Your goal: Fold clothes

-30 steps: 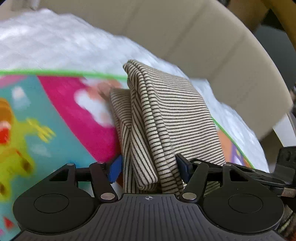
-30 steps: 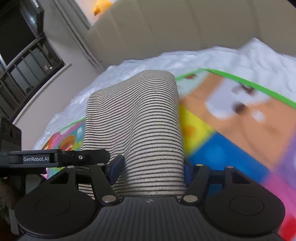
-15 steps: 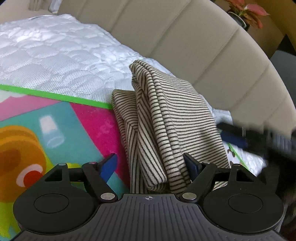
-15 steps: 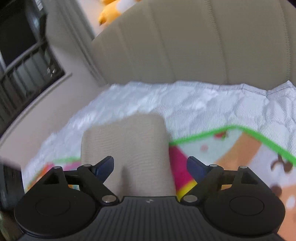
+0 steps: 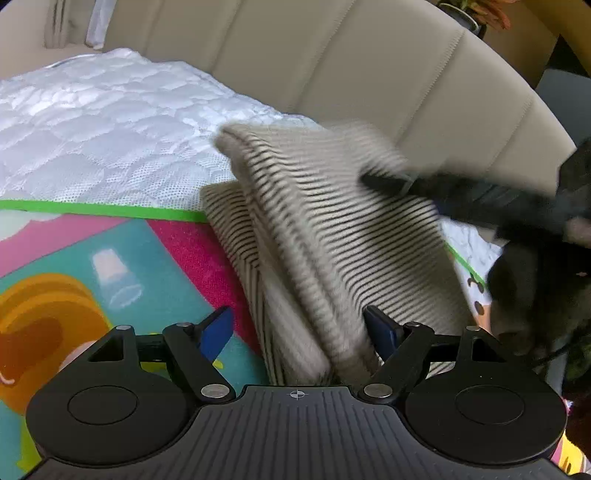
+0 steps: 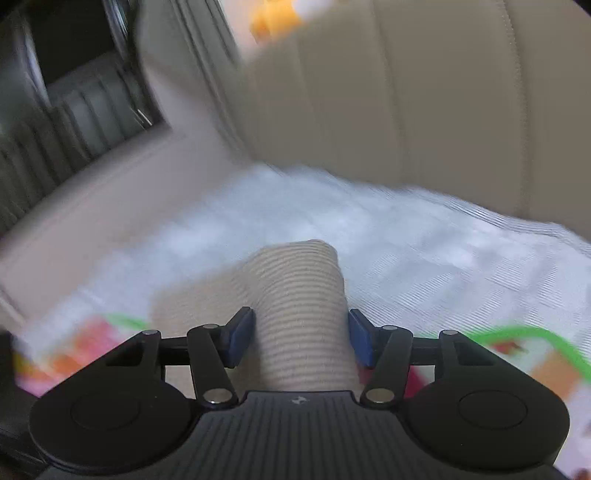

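Observation:
A folded beige garment with thin dark stripes [image 5: 317,236] lies on the colourful play mat [image 5: 110,266], its far end over the white quilted mattress [image 5: 92,122]. My left gripper [image 5: 299,332] is open, its jaws wide, with the near end of the garment between them. In the right wrist view the garment [image 6: 299,302] runs between the blue pads [image 6: 240,336] of my right gripper [image 6: 299,338]. Its jaws are open and stand a little apart from the cloth. The right gripper also shows blurred over the garment in the left wrist view [image 5: 461,195].
A beige padded headboard [image 5: 369,74] curves behind the mattress. The mat has a green border [image 5: 110,210]. In the right wrist view a dark window or railing [image 6: 74,92] sits at the upper left, a yellow toy [image 6: 273,18] above the headboard.
Both grippers opened off the striped garment and the left jaws spread wider. The right gripper swung away over the garment toward the headboard; its view is motion-blurred.

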Tool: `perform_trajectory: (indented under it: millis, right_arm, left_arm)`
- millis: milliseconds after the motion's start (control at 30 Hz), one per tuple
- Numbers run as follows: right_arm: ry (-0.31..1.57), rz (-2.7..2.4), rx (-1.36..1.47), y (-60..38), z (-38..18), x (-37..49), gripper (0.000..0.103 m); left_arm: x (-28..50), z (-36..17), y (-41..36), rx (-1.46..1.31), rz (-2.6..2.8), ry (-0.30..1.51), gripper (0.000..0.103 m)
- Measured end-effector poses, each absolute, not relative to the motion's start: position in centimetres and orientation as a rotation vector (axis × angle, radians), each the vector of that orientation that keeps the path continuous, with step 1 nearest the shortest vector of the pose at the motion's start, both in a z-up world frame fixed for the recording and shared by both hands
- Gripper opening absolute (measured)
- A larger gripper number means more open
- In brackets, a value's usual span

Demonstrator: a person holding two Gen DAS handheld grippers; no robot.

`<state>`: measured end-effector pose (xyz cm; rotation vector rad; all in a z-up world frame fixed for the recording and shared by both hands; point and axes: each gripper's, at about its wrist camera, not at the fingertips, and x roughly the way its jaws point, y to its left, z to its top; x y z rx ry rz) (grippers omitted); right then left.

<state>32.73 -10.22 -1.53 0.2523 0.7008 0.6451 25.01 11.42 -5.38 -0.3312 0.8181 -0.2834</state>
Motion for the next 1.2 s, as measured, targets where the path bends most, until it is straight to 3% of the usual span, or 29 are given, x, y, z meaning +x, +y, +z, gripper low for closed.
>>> perform_trajectory:
  millis: [267, 333, 400, 467, 600, 867, 967, 1200]
  right_arm:
    - [0.801, 0.54, 0.225, -12.2, -3.8, 29.6, 0.085]
    - [0.824, 0.547, 0.249, -12.8, -5.1, 27.5, 0.085]
    - [0.831, 0.562, 0.259, -13.0, -5.7, 25.5, 0.069]
    - [0.804, 0.596, 0.251, -12.3, -4.7, 24.3, 0.05]
    - [0.782, 0.59, 0.127, -10.4, -4.6, 23.9, 0.048]
    - [0.803, 0.486, 0.132, -11.4, -4.5, 22.8, 0.083]
    - [0.764, 0.47, 0.118, -12.4, -2.6, 19.6, 0.103]
    - [0.645, 0.412, 0.024, -15.5, 1.1, 11.4, 0.103]
  left_arm:
    - [24.9, -5.2, 11.5, -0.3, -0.257, 0.813, 0.089]
    - [25.0, -5.1, 11.5, -0.29, -0.253, 0.809, 0.089]
    - [24.7, -4.8, 11.4, -0.282, -0.245, 0.792, 0.088]
    - [24.6, -4.2, 11.6, -0.27, -0.215, 0.745, 0.079]
    - [25.0, -4.2, 12.6, -0.287, -0.165, 0.722, 0.077]
    - [24.8, -4.6, 12.0, -0.271, -0.122, 0.728, 0.089]
    - [23.1, -4.2, 12.3, -0.308, -0.083, 0.713, 0.09]
    - [14.0, 1.0, 10.6, -0.198, -0.008, 0.698, 0.103]
